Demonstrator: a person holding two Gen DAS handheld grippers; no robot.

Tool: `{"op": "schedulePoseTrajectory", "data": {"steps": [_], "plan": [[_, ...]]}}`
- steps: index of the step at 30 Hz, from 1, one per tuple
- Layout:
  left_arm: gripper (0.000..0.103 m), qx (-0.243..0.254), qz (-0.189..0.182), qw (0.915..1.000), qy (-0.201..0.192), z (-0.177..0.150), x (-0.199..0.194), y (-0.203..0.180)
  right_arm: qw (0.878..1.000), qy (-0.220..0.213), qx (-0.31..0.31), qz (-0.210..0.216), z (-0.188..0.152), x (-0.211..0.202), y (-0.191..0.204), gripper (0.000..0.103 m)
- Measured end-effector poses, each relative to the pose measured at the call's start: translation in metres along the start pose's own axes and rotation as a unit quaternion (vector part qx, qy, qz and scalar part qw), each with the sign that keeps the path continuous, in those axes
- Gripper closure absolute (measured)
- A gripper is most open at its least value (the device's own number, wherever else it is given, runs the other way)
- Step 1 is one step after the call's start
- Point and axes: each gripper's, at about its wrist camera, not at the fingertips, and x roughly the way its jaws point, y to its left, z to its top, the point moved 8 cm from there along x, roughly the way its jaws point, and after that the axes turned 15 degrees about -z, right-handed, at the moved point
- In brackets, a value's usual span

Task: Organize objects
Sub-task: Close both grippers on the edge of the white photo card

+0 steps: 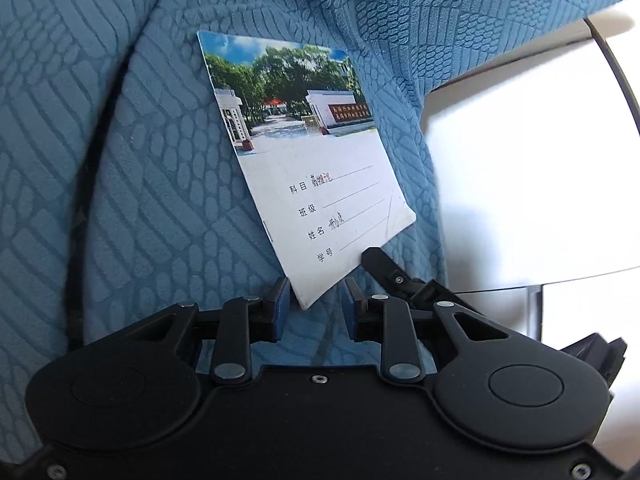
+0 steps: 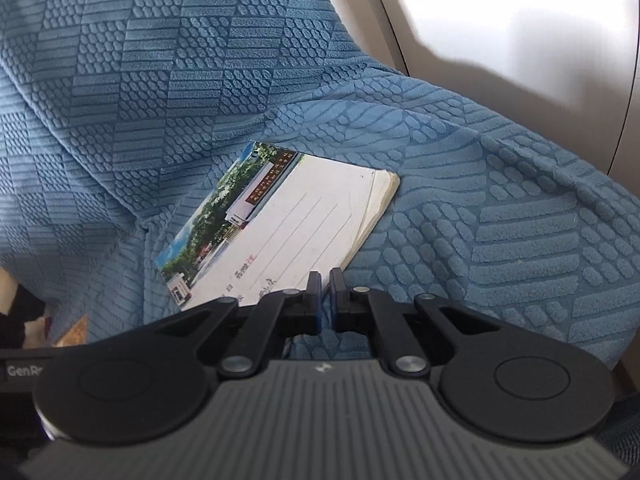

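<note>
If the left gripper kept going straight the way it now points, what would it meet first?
Most likely the notebook: its near corner already lies between the left gripper's open fingers.

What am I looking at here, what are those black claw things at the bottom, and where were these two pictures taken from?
There is no robot here. A person holds a pair of handheld tongs in each hand, and each pair has a wide-angle camera looking along its two fingers. One picture comes from the left hand's camera, the other from the right's. Both look down at a notebook with a photo cover, lying on a blue textured blanket. The left tongs are open, with the notebook's near corner between the fingers but not pinched. The right tongs are shut at the notebook's edge; whether they pinch its cover, I cannot tell.
</note>
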Motion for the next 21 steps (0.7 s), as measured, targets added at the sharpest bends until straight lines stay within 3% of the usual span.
{"op": "schedulePoseTrajectory", "data": {"steps": [5, 9, 12, 14, 21], "plan": [[0.078, -0.014, -0.057, 0.9982, -0.007, 0.008, -0.004, -0.012, 1.0, 0.005, 0.008, 0.007, 0.003, -0.002, 0.001, 0.099], [0.078, -0.026, -0.078, 0.9965, -0.018, 0.015, -0.003, -0.016, 0.999, 0.016, 0.035, 0.02, 0.007, -0.002, -0.003, 0.099], [0.078, -0.036, -0.075, 0.9963, -0.023, 0.016, 0.0, -0.014, 0.998, 0.024, 0.055, 0.03, 0.007, -0.001, -0.007, 0.099], [0.083, -0.044, -0.055, 0.9973, -0.022, 0.014, 0.005, -0.008, 0.997, 0.03, 0.069, 0.037, 0.007, 0.0, -0.01, 0.099], [0.096, -0.092, -0.039, 0.9943, -0.037, 0.009, 0.019, 0.01, 0.989, 0.056, 0.117, 0.065, 0.007, 0.005, -0.018, 0.099]]}}
